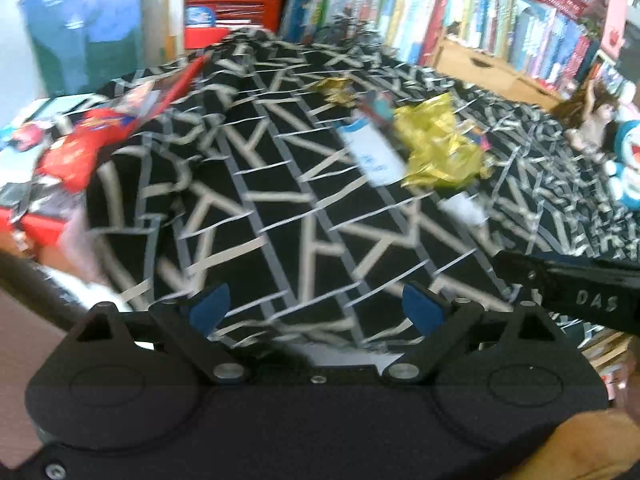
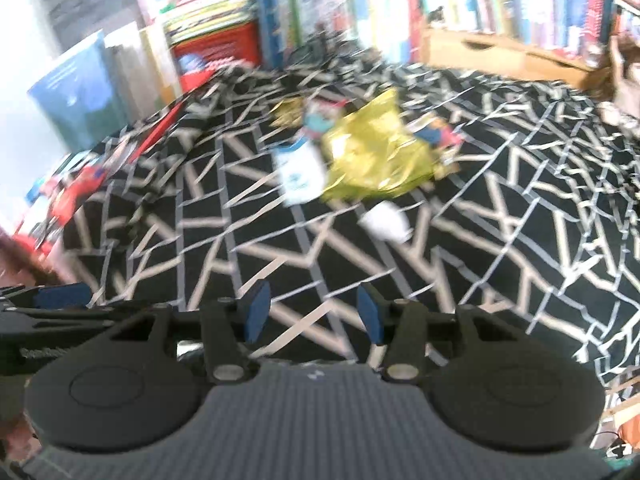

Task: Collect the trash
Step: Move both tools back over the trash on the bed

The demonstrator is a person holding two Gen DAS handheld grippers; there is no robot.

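Observation:
Trash lies in a loose heap on a black cloth with pale lines (image 1: 280, 208) (image 2: 520, 208). In the heap are a crumpled gold foil wrapper (image 1: 440, 148) (image 2: 376, 152), a white packet (image 1: 374, 152) (image 2: 300, 172), a small white scrap (image 1: 464, 206) (image 2: 386, 220) and a smaller gold wrapper (image 1: 336, 88) (image 2: 288, 112). Red packaging (image 1: 80, 148) (image 2: 80, 188) lies at the cloth's left edge. My left gripper (image 1: 316, 308) is open and empty, well short of the heap. My right gripper (image 2: 312, 312) is also open and empty, with the heap ahead of it. Both views are blurred.
Bookshelves (image 1: 500, 20) (image 2: 480, 0) line the back, with a wooden drawer unit (image 1: 488, 68) below. A blue box (image 1: 88, 28) and a red box (image 1: 232, 8) stand at the back left. A blue-and-white plush toy (image 1: 624, 160) sits at the right edge.

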